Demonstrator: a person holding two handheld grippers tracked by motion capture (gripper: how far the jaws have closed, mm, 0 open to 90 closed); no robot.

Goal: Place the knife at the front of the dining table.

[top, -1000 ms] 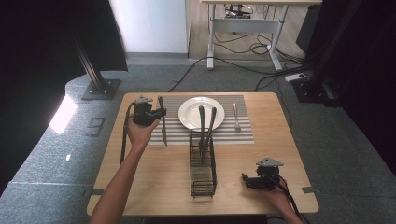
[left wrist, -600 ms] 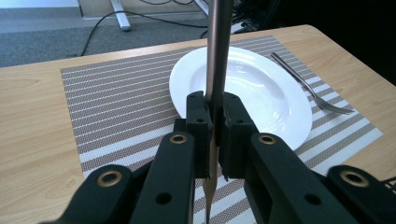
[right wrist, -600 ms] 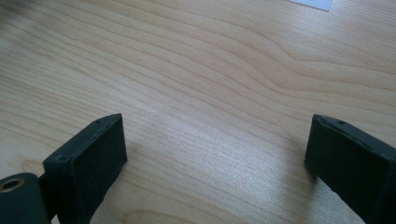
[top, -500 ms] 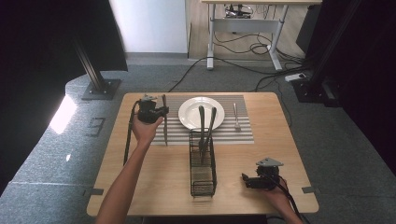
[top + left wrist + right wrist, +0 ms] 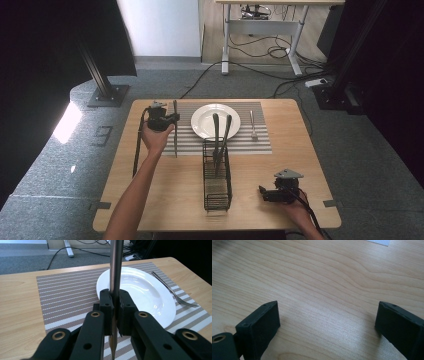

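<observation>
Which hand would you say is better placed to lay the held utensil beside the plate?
Left: its tool grips the utensil beside the plate; the right tool is open, far off.

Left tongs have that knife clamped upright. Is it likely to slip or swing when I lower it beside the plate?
The knife looks smooth, polished metal, so it may slide through the left tongs. It looks rigid. Gripped partway along with length overhanging both ways, it could pivot.

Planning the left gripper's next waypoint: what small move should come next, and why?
Probably lower the long metal utensil flat onto the striped placemat left of the white round plate. The left gripper is shut on its handle, holding it over that bare strip, and a metal fork already lies on the plate's other side.
</observation>
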